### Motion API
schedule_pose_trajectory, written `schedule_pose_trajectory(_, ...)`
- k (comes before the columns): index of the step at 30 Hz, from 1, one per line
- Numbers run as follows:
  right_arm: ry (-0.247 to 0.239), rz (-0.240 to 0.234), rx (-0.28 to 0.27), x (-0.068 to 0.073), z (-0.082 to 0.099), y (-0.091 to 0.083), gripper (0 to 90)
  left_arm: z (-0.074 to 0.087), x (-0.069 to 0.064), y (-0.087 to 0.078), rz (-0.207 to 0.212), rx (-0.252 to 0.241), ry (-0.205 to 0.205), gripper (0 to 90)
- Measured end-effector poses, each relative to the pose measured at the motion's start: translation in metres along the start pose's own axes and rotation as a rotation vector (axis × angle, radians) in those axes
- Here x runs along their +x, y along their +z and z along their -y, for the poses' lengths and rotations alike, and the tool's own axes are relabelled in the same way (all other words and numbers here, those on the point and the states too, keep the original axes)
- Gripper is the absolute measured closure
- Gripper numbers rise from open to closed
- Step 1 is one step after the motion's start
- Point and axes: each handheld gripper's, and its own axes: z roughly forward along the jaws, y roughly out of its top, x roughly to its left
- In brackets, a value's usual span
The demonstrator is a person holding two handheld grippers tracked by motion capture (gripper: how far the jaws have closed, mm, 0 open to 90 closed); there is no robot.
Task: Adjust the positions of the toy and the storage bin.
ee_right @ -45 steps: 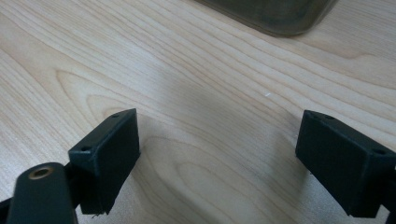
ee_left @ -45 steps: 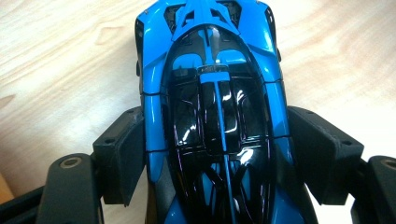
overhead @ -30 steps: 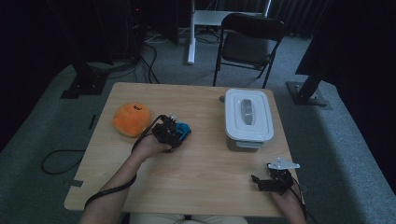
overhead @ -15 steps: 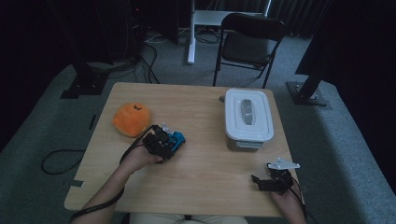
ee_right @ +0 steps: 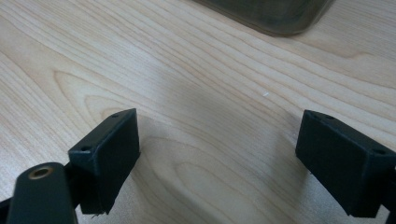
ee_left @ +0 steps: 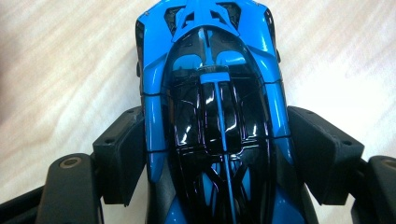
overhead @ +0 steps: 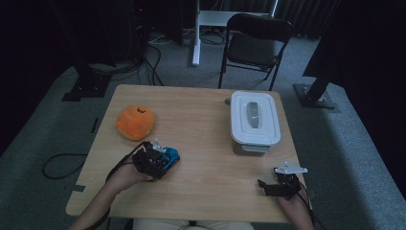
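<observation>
Your left gripper clamped the blue car by its sides; your right gripper sat released, jaws wide, on the table.

Glossy plastic toy car; matt wood table.

Lab or studio: black curtains, stand bases, floor cables.

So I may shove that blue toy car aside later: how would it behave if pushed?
The blue toy car looks like glossy hard plastic, so probably stiff and a bit slippery. The left gripper clamps its sides. As a car it likely rolls lengthwise on the smooth wooden table. Its size suggests it is light.
</observation>
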Motion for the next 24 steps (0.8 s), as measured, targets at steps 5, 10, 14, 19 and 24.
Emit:
schedule_pose_trajectory(5, 0.0, 0.0, 0.0, 0.0, 0.0, 0.0, 12.9, 0.017, -0.001, -0.006, -0.002, -0.006, -0.015, 26.1)
schedule_pose_trajectory(10, 0.002, 0.002, -0.001, 0.0, 0.0, 0.0, 12.9, 0.033, 0.002, -0.016, -0.001, -0.025, -0.037, 26.1)
schedule_pose_trajectory(14, 0.001, 0.002, -0.001, 0.0, 0.0, 0.0, 12.9, 0.046, 0.0, -0.021, 0.008, -0.038, -0.022, 26.1)
schedule_pose_trajectory(19, 0.002, 0.003, -0.001, 0.0, 0.0, 0.0, 13.0, 0.057, 0.001, -0.022, 0.001, -0.073, 0.0, 26.1)
schedule_pose_trajectory(24, 0.004, 0.004, -0.001, 0.0, 0.0, 0.0, 13.0, 0.062, 0.004, -0.017, 0.013, -0.05, 0.005, 26.1)
